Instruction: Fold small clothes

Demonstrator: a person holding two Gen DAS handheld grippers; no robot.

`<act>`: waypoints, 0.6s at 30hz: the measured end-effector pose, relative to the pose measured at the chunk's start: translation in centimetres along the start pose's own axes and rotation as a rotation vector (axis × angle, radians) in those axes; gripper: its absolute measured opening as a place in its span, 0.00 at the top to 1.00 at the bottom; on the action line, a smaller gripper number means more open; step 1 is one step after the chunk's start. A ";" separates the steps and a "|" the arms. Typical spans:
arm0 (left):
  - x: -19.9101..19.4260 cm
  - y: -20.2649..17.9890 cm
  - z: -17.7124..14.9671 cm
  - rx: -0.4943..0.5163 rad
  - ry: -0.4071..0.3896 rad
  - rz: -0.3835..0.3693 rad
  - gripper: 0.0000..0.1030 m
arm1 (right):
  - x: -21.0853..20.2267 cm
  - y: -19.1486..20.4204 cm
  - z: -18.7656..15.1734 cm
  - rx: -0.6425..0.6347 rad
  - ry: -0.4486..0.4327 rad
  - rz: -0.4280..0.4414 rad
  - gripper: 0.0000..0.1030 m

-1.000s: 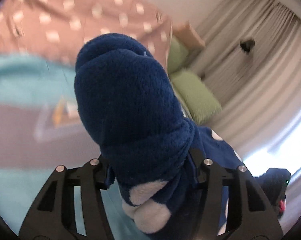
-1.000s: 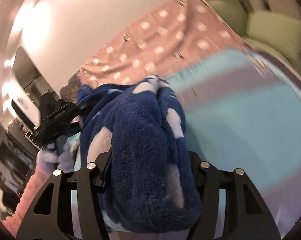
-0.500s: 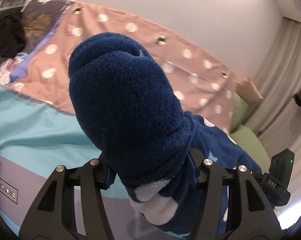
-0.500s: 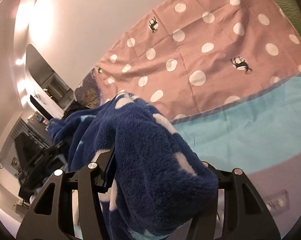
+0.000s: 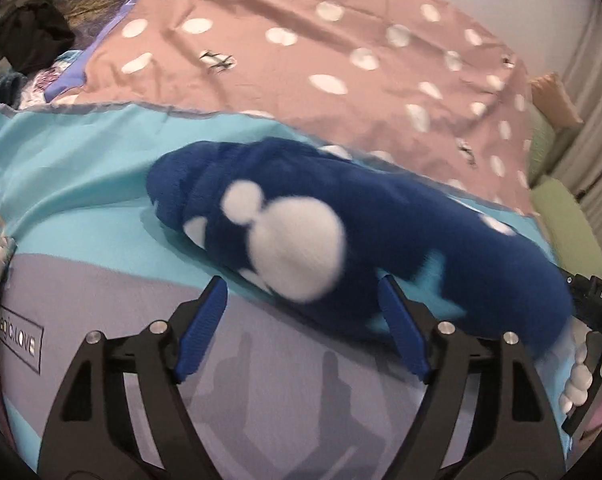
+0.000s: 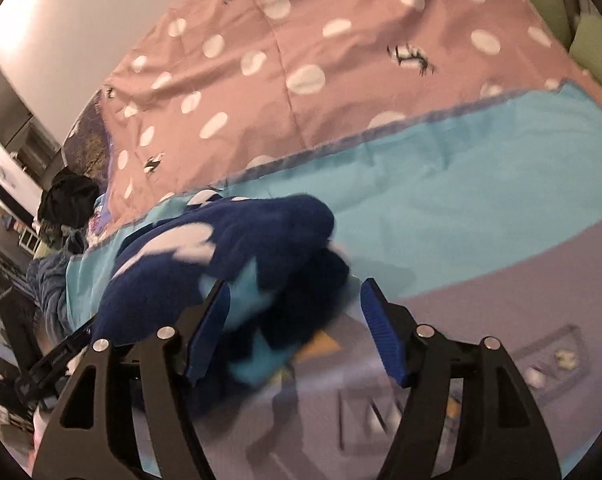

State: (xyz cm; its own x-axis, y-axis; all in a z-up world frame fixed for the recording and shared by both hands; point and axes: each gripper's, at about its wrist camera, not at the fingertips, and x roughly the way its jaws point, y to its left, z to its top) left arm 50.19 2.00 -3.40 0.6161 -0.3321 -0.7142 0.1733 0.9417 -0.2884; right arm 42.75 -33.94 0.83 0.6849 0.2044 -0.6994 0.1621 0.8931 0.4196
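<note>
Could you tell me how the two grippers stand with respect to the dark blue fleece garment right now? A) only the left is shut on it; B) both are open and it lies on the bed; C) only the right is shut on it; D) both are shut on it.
B: the left gripper and right gripper are both spread open, and the blue fleece garment lies on the turquoise bedspread.

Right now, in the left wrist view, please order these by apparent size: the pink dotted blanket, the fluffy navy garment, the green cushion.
1. Pink dotted blanket, largest.
2. Fluffy navy garment; it lies nearer the camera, so it looks enlarged.
3. Green cushion, smallest, partly cut off at the edge.
</note>
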 end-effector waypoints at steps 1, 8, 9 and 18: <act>-1.2 -0.4 -0.4 0.011 -0.018 -0.023 0.21 | -2.0 0.5 -1.0 -0.044 -0.026 -0.002 0.34; -12.7 -5.6 -7.1 0.168 -0.178 -0.122 0.02 | -17.2 6.7 -13.2 -0.385 -0.319 -0.158 0.11; -15.4 -6.8 -9.0 0.196 -0.217 -0.118 0.02 | -19.7 7.1 -15.2 -0.379 -0.395 -0.163 0.01; -27.3 -12.3 -20.2 0.274 -0.265 -0.016 0.02 | -29.5 6.7 -24.5 -0.119 -0.379 -0.052 0.01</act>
State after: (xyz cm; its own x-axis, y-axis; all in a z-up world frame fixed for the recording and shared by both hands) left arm 15.76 -1.60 6.75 0.7827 -0.3555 -0.5109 0.3617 0.9278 -0.0915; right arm 6.17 -24.17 10.11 0.8950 0.0154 -0.4458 0.1351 0.9431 0.3037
